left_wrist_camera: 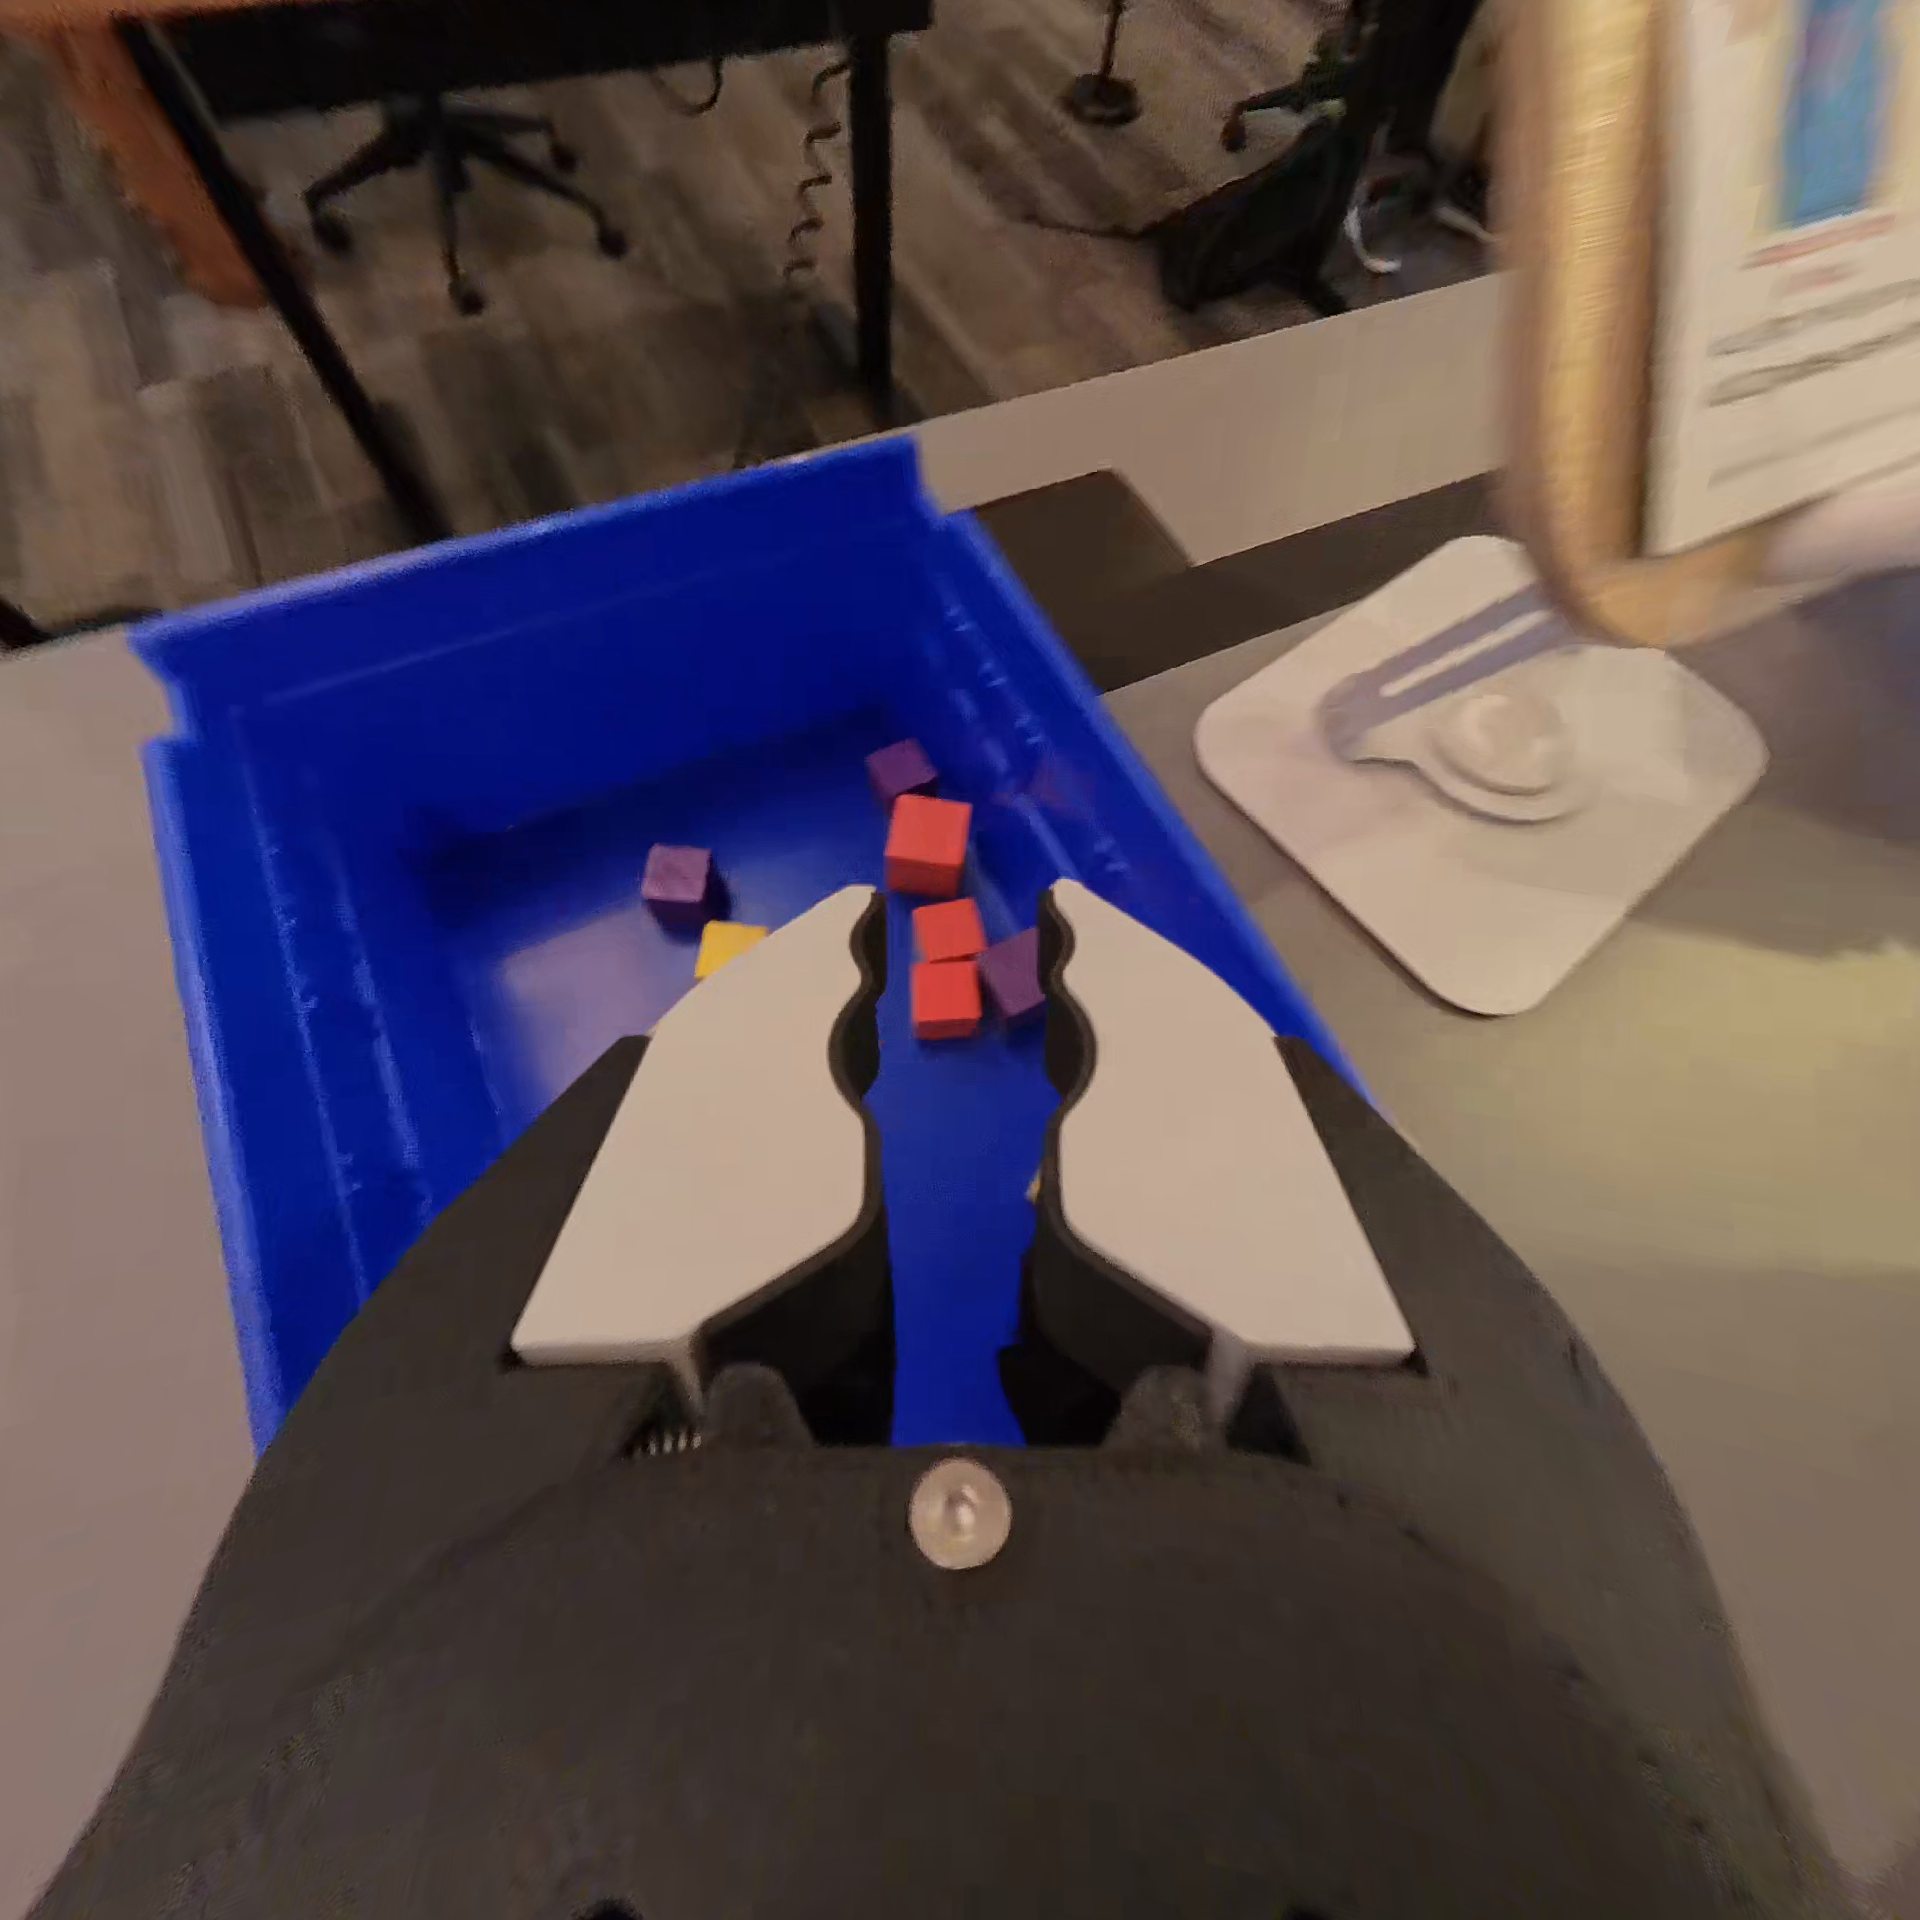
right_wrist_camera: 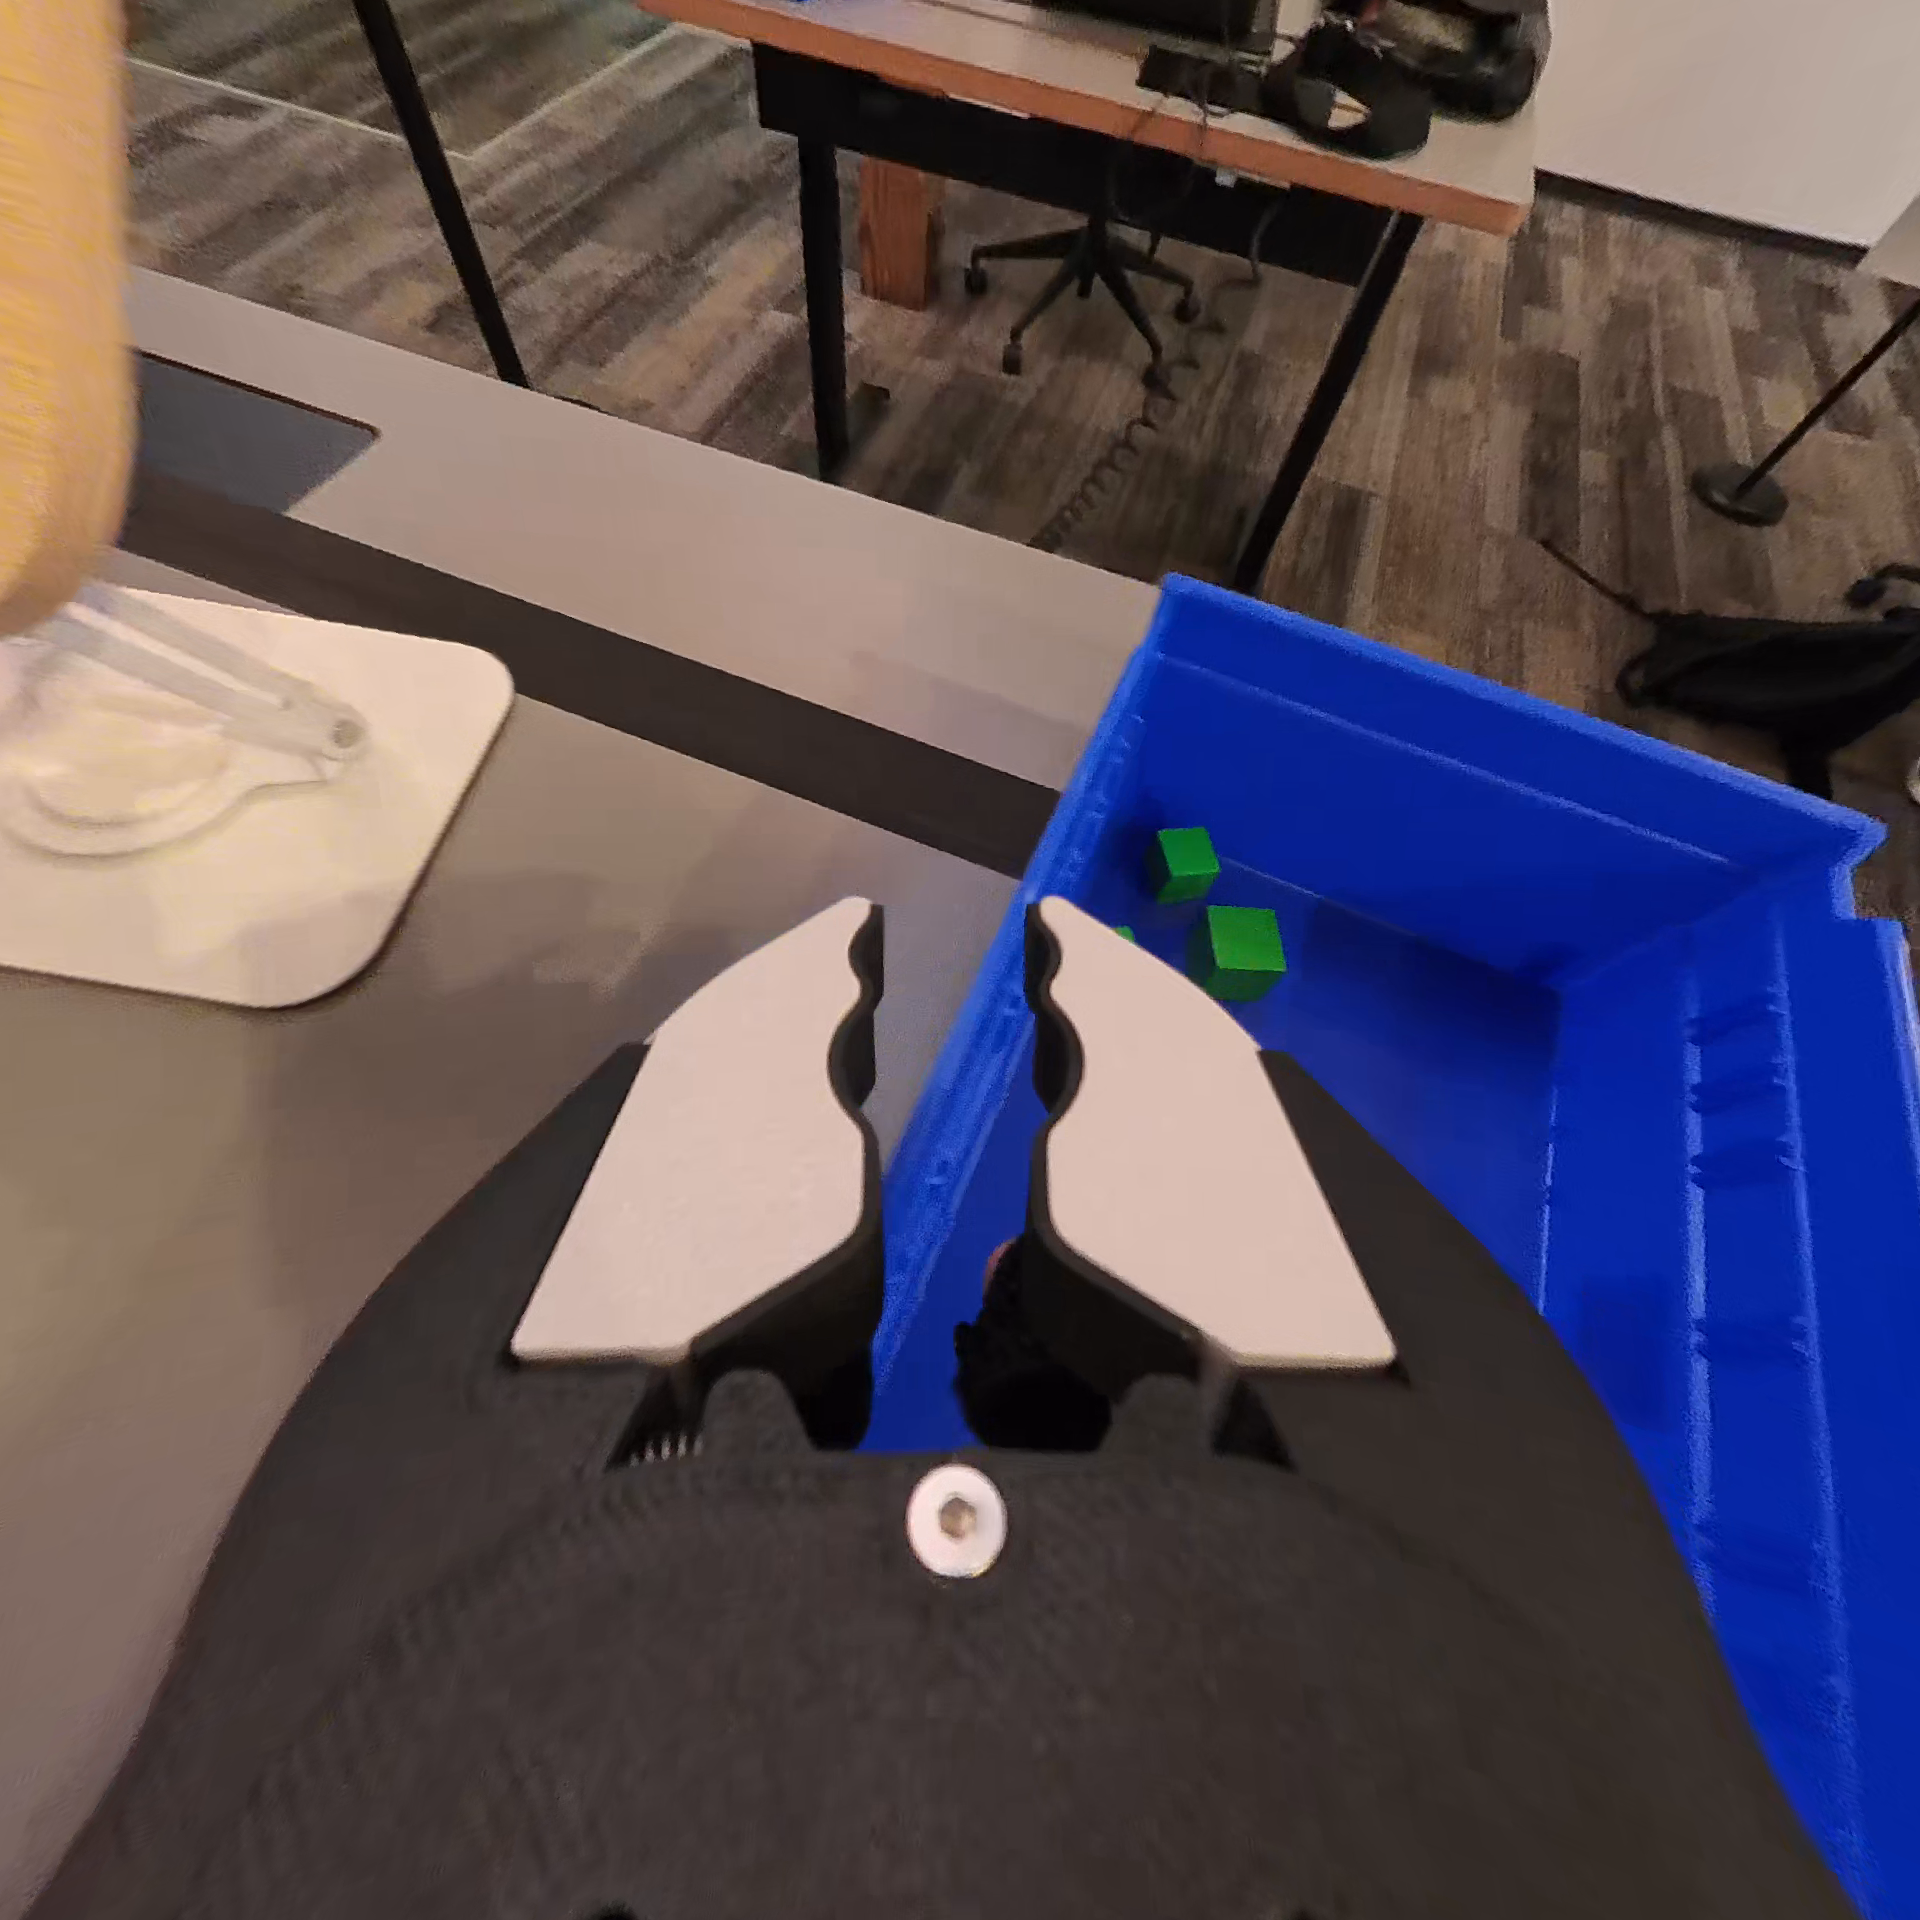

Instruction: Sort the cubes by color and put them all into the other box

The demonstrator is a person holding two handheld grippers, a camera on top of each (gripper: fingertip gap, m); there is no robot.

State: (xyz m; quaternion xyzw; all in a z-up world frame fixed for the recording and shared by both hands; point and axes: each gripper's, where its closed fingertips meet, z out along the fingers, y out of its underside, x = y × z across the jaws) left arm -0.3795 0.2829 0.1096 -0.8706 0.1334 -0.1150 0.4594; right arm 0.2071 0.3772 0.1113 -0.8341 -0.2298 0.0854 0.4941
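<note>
Left wrist view looks down into a blue box (left_wrist_camera: 582,665) on a grey table (left_wrist_camera: 73,935), and the left gripper (left_wrist_camera: 961,914) hangs above it with its jaws parted and nothing between the pads. Mixed cubes lie loose on the box floor: three red cubes (left_wrist_camera: 928,844) bunched near the right wall, purple cubes (left_wrist_camera: 677,883) scattered among them, and a yellow cube (left_wrist_camera: 729,945) half hidden behind the left finger (left_wrist_camera: 790,997). The gripper is lined up over the red cluster, most likely because that colour is the next one to be taken out, though motion blur makes this only a fair guess.

In the right wrist view, the right gripper (right_wrist_camera: 954,920) also stands open and empty, poised over the near wall of the other blue box (right_wrist_camera: 1455,727). Two green cubes (right_wrist_camera: 1242,951) sit together in the far left corner of that box, with a sliver of a third green one just showing past the right finger (right_wrist_camera: 1132,1039). Grouping them in one corner fits sorting by colour, leaving the rest of the floor for the other colours.

A white stand base (right_wrist_camera: 239,790) sits between the boxes.
</note>
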